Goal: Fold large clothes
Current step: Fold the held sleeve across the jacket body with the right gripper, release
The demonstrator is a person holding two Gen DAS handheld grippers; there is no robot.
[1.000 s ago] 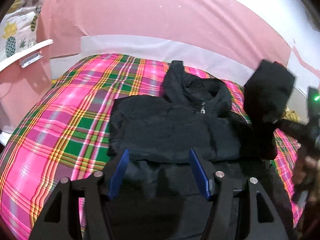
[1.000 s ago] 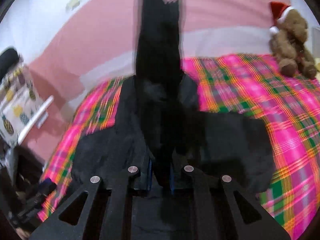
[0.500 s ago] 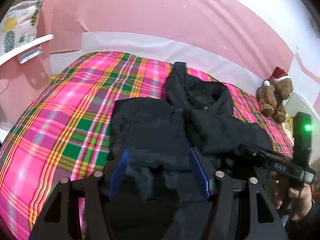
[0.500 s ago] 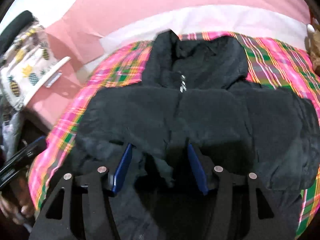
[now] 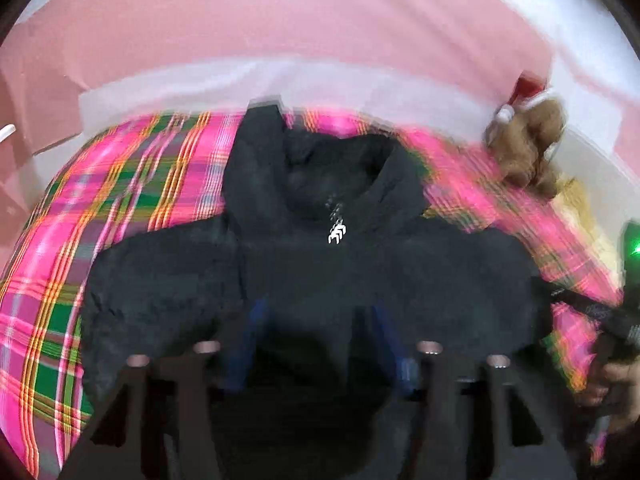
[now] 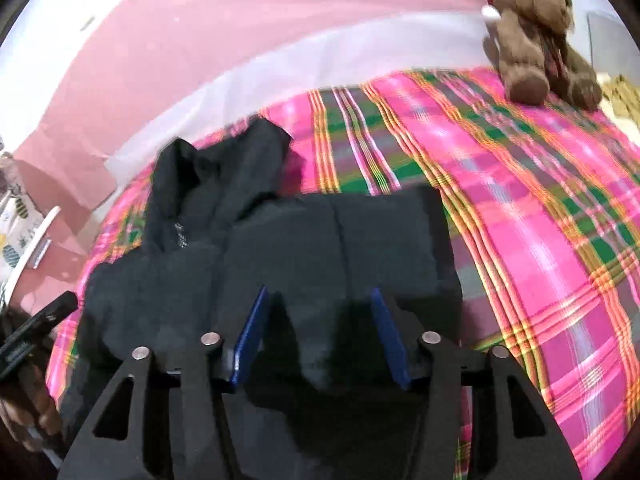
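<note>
A black hooded jacket (image 5: pixel 304 264) lies on a pink plaid bedspread (image 5: pixel 120 184), hood toward the far wall, both sleeves folded in over its body. It also shows in the right wrist view (image 6: pixel 328 240). My left gripper (image 5: pixel 318 312) is open and empty, low over the jacket's near hem; the view is blurred. My right gripper (image 6: pixel 320 300) is open and empty over the jacket's right half. The right gripper's body shows at the left view's right edge (image 5: pixel 600 312), held in a hand.
A brown teddy bear with a red hat (image 6: pixel 536 40) sits at the bed's far right corner. A pink and white wall (image 6: pixel 200 52) runs behind the bed. A pineapple-print cloth and white rail (image 6: pixel 24 248) stand at the left.
My right gripper let go of the lifted sleeve, which now lies folded on the jacket, then drew right. My left gripper swung right toward the jacket's middle.
</note>
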